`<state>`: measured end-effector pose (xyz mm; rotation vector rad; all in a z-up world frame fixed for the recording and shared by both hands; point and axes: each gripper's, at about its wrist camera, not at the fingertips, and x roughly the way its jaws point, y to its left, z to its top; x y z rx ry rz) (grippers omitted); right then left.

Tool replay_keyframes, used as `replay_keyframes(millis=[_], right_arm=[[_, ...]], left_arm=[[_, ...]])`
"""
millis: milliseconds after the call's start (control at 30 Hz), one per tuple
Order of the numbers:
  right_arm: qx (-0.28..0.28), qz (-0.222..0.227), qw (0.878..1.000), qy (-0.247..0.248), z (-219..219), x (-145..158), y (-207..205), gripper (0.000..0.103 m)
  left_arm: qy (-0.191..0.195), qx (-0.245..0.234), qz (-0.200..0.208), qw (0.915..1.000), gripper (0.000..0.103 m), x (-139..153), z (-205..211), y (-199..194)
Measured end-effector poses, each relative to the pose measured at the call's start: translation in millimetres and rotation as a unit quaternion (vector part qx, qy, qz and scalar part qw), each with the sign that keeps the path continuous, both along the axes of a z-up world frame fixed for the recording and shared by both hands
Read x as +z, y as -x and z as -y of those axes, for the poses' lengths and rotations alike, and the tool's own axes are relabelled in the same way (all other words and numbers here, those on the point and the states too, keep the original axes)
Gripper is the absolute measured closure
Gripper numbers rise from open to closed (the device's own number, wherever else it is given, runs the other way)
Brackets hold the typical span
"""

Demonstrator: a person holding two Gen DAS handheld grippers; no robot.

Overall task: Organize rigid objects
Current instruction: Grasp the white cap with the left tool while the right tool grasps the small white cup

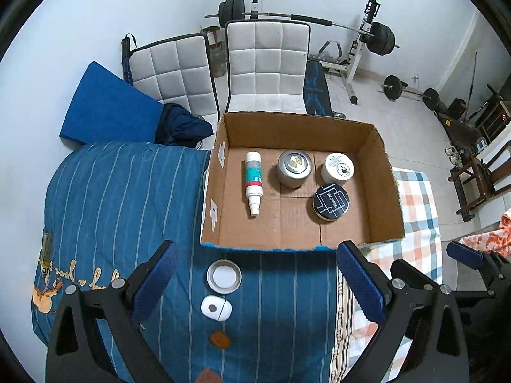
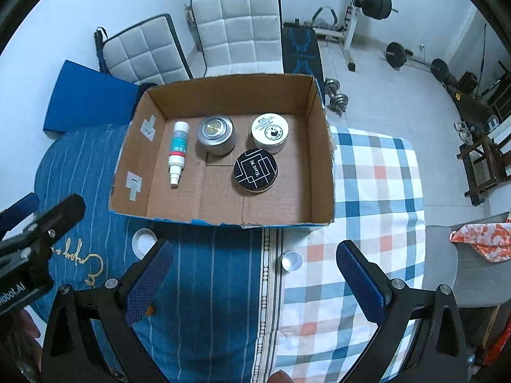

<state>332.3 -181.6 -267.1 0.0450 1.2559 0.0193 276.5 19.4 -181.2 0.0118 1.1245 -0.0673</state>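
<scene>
Both my hand-held grippers — left (image 1: pixel 255 282) and right (image 2: pixel 255 276) — gape wide, holding nothing, above the bed (image 1: pixel 127 198); near them the cardboard box (image 1: pixel 388 191) holds a spray bottle (image 1: pixel 253 181) and three tins

Two white quilted chairs (image 1: pixel 265 67) stand side by side against the far wall. A blue mat (image 1: pixel 105 108) leans at far left, with a dark garment (image 1: pixel 183 124) bunched just beside its right edge. A barbell (image 1: pixel 306 19) rests on a white rack (image 1: pixel 361 44) at far right; a second barbell (image 1: pixel 410 92) lies on the tiled floor (image 1: pixel 367 102). Two dumbbells (image 2: pixel 337 94) lie on the floor. Wooden furniture (image 1: pixel 479 175) stands at the right edge, shoes (image 1: pixel 453 154) near it. An orange patterned cloth (image 2: pixel 482 241) lies at near right.
</scene>
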Motion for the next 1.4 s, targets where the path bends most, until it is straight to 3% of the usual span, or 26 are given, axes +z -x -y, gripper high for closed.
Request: replay_keyframes(millis=[133,300,433,567,800,1033,1133,1267,1400], right_arm=[[0.000,0.004,1.000,-0.013,2.9,10.3,13.9,0.000],[-0.003,-0.020,1.000,-0.017,10.1,-6.0,27.6,0.000],[-0.023,-0.068,0.997,-0.016,23.0,-51.7,36.1,0.000],[-0.048,-0.108,0.993,-0.018,39.9,-99.4,40.0,0.000],[-0.090,-0.148,0.984,-0.035,61.7,-159.9,25.4,0.000],[-0.125,-0.170,0.977,-0.037,69.8,-207.1,1.4,0.002],[-0.138,-0.178,0.973,-0.044,71.3,-225.0,-5.6,0.017],[-0.142,-0.187,0.971,-0.053,68.6,-236.5,-8.3,0.042],[-0.136,-0.186,0.972,-0.045,62.6,-238.2,-8.5,0.063]], left_arm=[[-0.009,0.012,0.001,0.9999,0.002,-2.8,-13.6,15.2],[-0.027,0.054,-0.058,0.9965,0.002,-50.1,-52.7,26.5],[-0.042,0.090,-0.106,0.9894,0.002,-98.0,-79.5,28.4],[-0.025,0.101,-0.164,0.9810,0.002,-150.7,-89.5,15.9],[-0.010,0.075,-0.222,0.9720,0.002,-210.1,-70.6,-17.3],[-0.030,0.049,-0.255,0.9652,0.002,-252.8,-51.3,-41.4],[-0.030,0.043,-0.258,0.9647,0.005,-262.5,-47.9,-45.4],[-0.033,0.037,-0.257,0.9652,0.034,-268.6,-44.2,-46.9],[-0.031,0.038,-0.256,0.9656,0.041,-269.0,-42.3,-47.9]])
